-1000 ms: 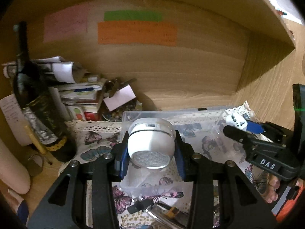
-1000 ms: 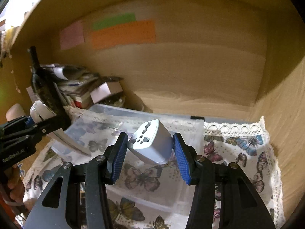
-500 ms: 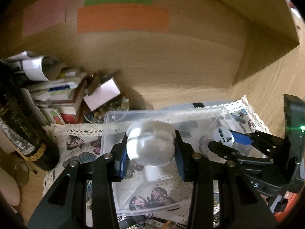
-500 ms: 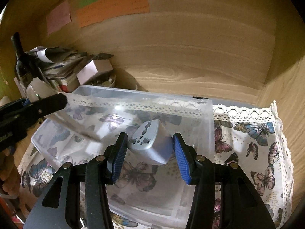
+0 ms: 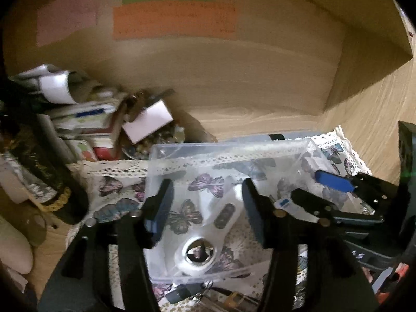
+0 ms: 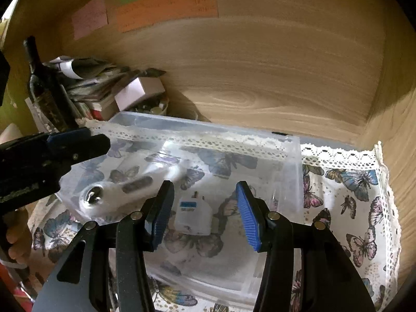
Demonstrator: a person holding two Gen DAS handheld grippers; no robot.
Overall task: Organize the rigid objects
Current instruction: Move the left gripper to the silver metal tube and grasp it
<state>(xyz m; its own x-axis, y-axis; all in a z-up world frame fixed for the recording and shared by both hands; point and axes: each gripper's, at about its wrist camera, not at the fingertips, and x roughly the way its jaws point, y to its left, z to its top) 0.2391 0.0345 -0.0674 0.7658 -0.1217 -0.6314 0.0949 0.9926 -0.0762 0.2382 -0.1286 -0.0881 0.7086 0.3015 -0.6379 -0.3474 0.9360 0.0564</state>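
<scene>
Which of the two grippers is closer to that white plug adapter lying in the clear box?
Right. The right gripper hangs open directly over the plug adapter in the clear box; the left gripper is off to its left, above the white lamp.

both wrist views look closely down into one clear bin [image 5: 234, 153].

Clear plastic bin [image 6: 291, 156]: glossy, see-through walls catching glare. Inside it, white torch [image 5: 208, 234] in smooth shiny plastic, reflective lens ring; beside that, travel adapter [image 6: 193, 215], matt white plastic. Under the bin, butterfly-print cloth [image 6: 358, 208], soft, lace-edged. Shelf back wall [image 6: 260, 65] behind the bin: wood-grain laminate, satin. Paper notes [image 5: 174, 20] on it, matt. Left tongs [image 5: 205, 208] and right tongs [image 6: 202, 213]: black matt plastic, ribbed blue pads [image 6: 247, 213], brass-looking screws.
</scene>
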